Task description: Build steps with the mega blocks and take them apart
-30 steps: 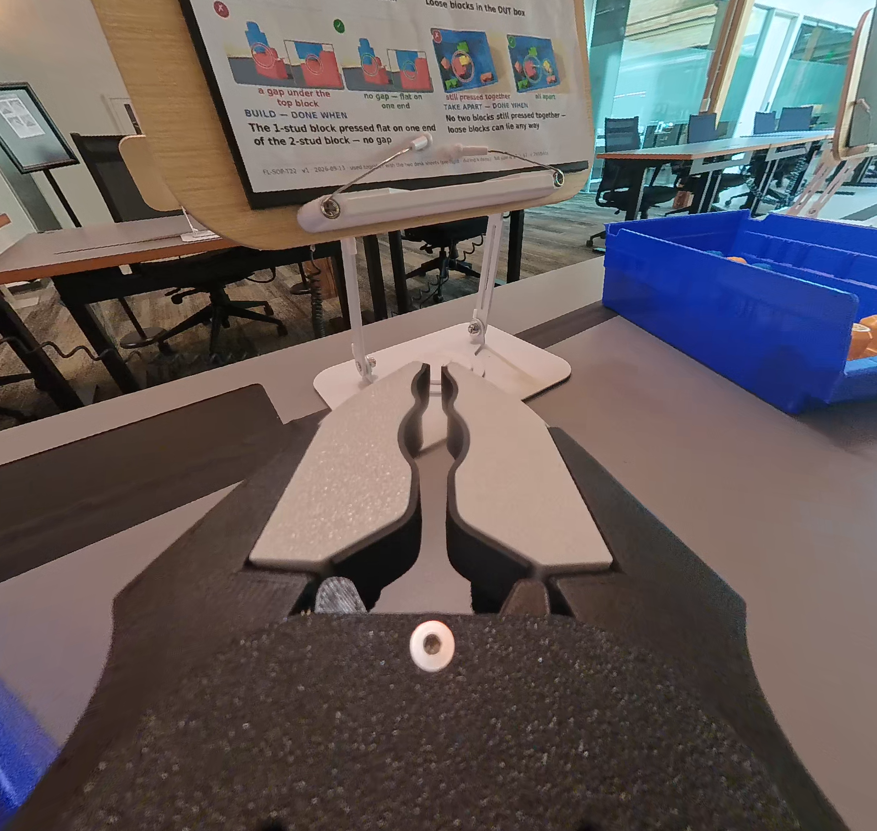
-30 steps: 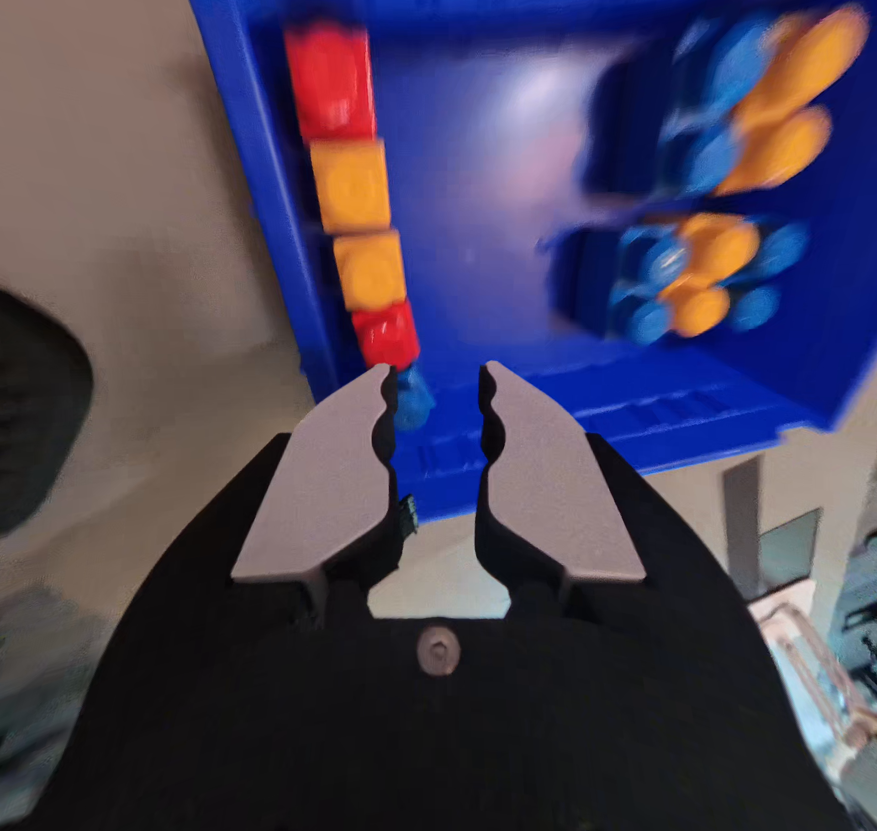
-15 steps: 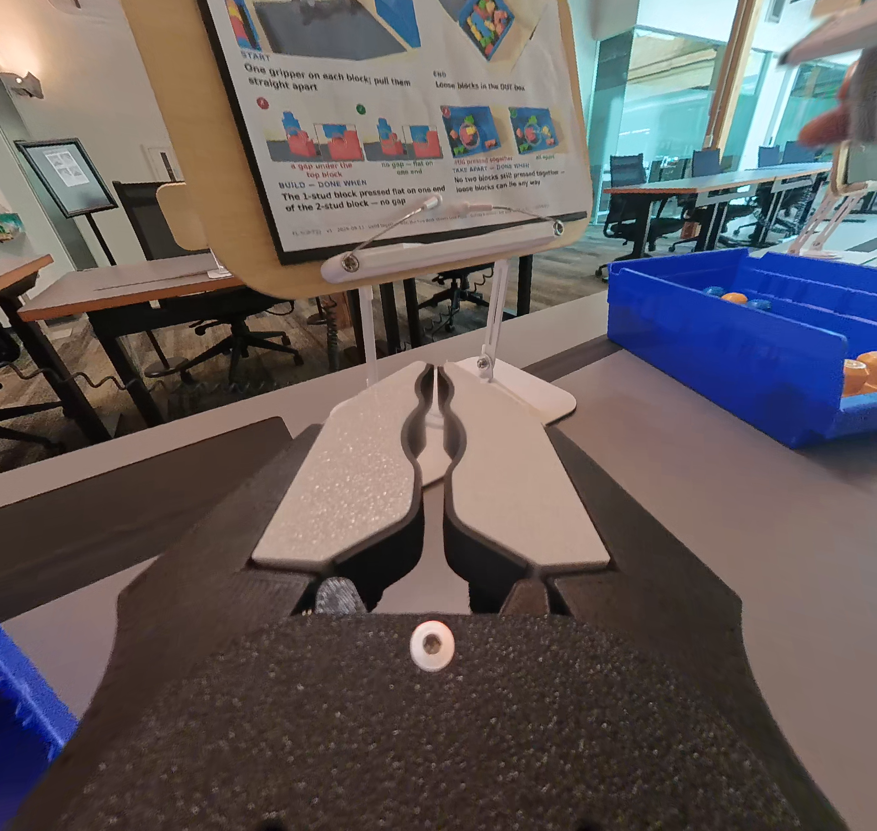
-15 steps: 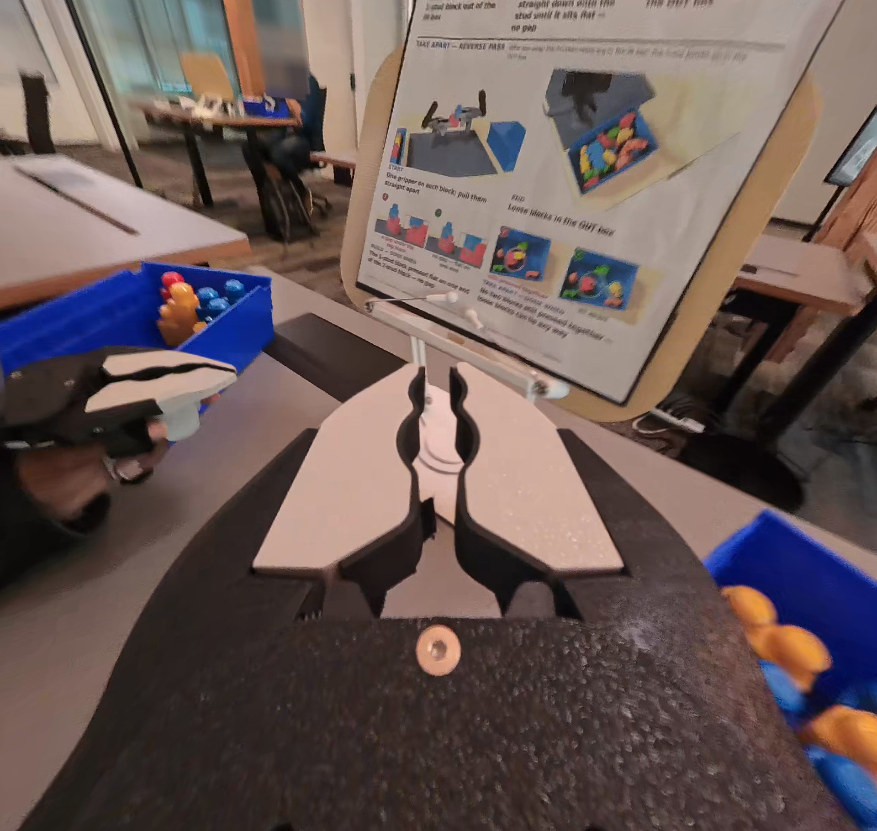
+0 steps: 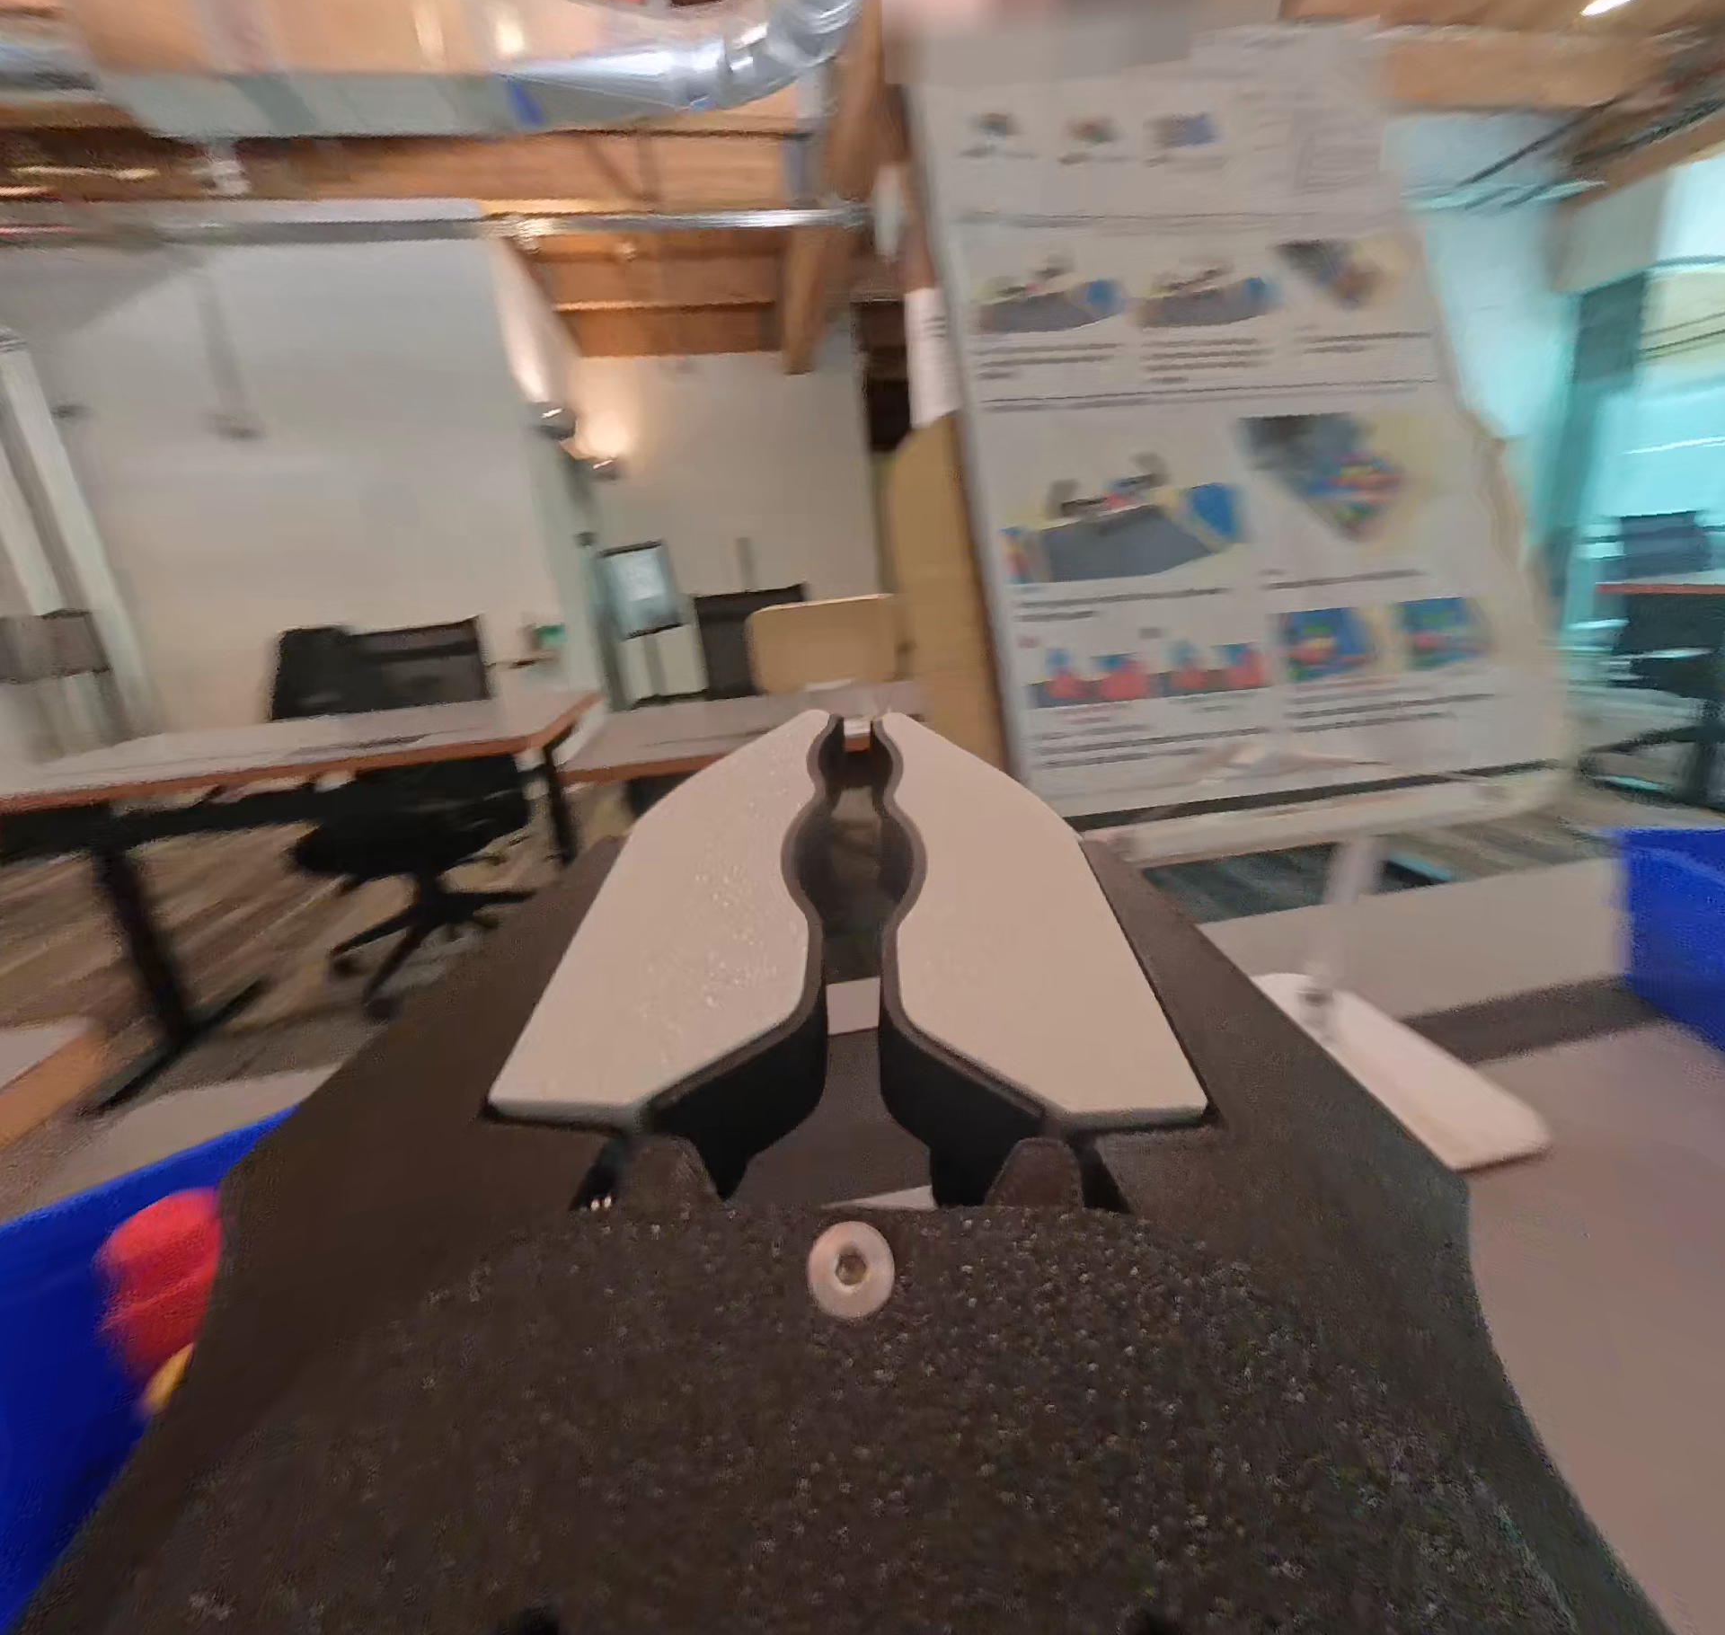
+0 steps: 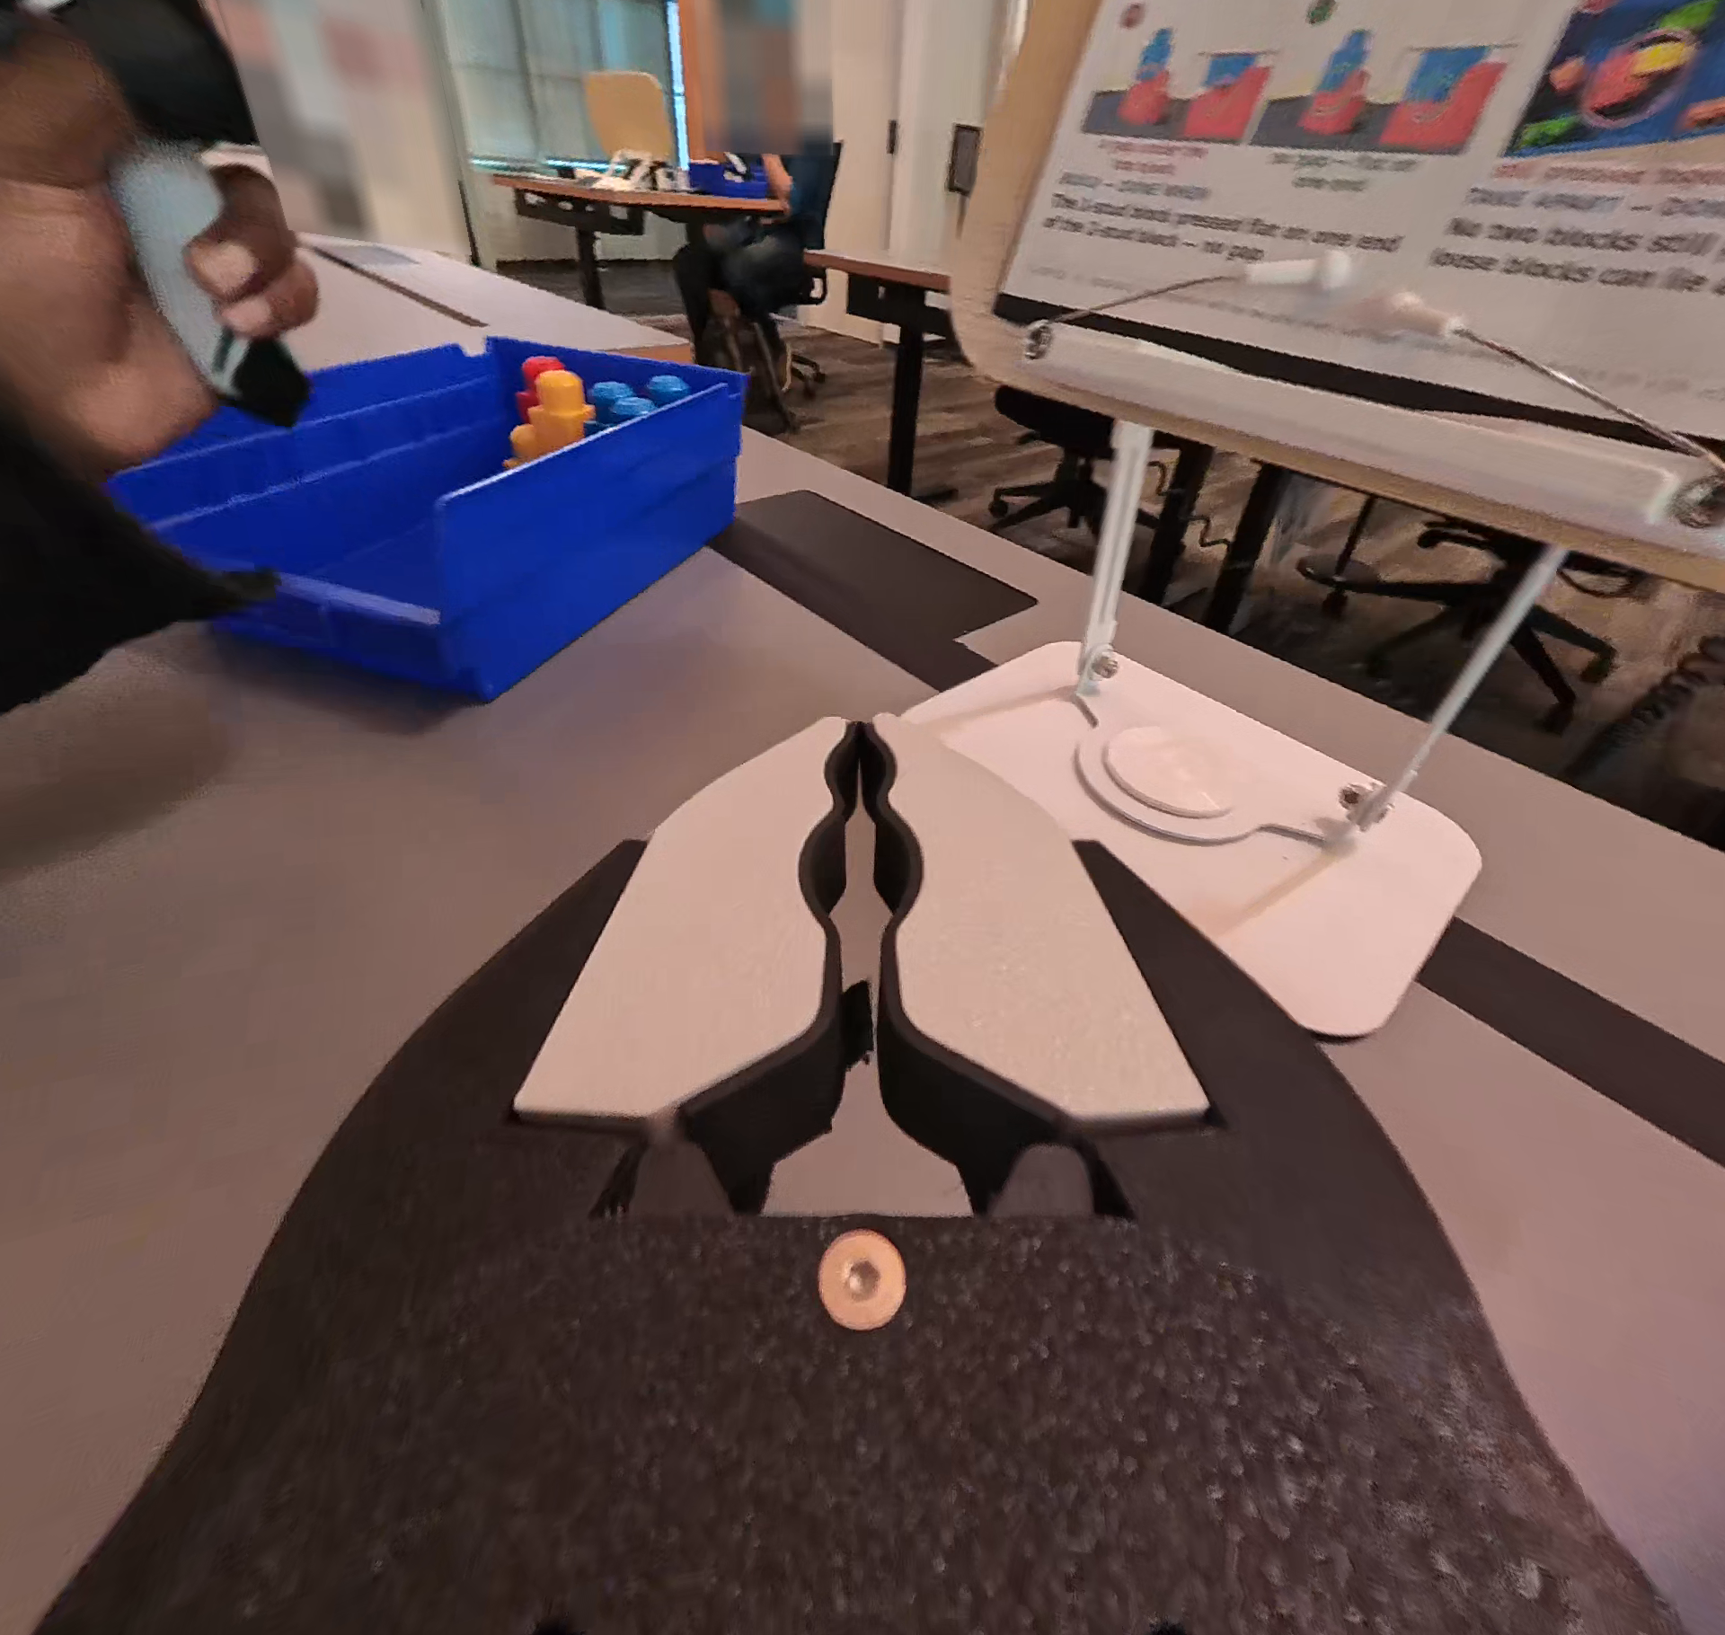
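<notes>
My left gripper (image 5: 859, 731) is held up off the table, with its jaws all but together and nothing between them; this view is motion-blurred. A red block (image 5: 159, 1263) shows in a blue bin (image 5: 56, 1329) at its lower left. My right gripper (image 6: 863, 731) is shut and empty, low over the grey table (image 6: 373, 890). In the right wrist view the blue bin (image 6: 560, 554) stands at the left and holds red, orange (image 6: 555, 414) and blue blocks (image 6: 635, 400). A hand (image 6: 103, 302) holds a pale handle above that bin.
An instruction board (image 6: 1353, 143) on a white stand base (image 6: 1307, 890) stands just right of my right gripper; it also shows in the left wrist view (image 5: 1213, 470). A second blue bin (image 5: 1671, 927) is at the right edge. Office desks and chairs lie beyond the table edge. The left gripper's tips are roughly 30 cm from the right gripper's.
My left gripper has swung up and to the left, so the ceiling now shows. My right gripper has closed fully and come lower and nearer the stand base. The hand has risen.
</notes>
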A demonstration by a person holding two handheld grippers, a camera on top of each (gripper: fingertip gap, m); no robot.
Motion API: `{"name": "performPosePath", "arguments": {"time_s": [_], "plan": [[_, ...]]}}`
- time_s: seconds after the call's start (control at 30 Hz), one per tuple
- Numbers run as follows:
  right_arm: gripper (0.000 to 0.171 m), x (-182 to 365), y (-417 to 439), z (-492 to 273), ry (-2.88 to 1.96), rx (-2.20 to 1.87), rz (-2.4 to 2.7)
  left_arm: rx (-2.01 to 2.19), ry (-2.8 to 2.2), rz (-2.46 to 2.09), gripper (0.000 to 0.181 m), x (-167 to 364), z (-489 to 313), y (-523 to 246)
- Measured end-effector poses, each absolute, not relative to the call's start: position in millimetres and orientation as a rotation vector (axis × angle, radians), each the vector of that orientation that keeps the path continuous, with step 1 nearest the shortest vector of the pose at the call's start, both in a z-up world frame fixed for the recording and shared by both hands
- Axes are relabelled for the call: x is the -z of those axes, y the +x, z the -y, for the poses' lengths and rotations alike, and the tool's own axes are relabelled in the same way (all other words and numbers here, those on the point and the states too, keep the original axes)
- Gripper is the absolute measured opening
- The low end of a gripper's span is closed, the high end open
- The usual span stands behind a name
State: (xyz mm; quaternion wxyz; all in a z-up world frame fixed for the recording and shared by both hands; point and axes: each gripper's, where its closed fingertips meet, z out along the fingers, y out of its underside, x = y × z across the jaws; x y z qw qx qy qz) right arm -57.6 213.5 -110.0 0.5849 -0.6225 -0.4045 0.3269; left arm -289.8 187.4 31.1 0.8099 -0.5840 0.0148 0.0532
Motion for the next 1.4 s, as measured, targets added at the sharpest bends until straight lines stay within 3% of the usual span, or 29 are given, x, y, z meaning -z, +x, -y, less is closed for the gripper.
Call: {"name": "performPosePath", "arguments": {"time_s": [0.2,0.37,0.73,0.87,1.13,1.4], "plan": [[0.000,116,-67,-196,-1.411,-0.781,1.033,-0.218,-1.553,0.252,0.033,46,-201,-414],[0.000,124,-75,-186,-1.408,-0.807,1.095,-0.264,-1.838,0.214,0.050,120,-224,-435],[0.000,133,-83,-177,-1.415,-0.860,1.148,-0.245,-2.084,0.081,0.053,176,-256,-426],[0.000,138,-86,-175,-1.421,-0.866,1.171,-0.269,-2.098,0.084,0.044,182,-265,-429],[0.000,145,-85,-177,-1.433,-0.849,1.190,-0.362,-2.116,0.072,0.028,179,-259,-432],[0.000,143,-80,-180,-1.428,-0.829,1.181,-0.376,-2.014,0.087,0.021,141,-243,-429]]}}
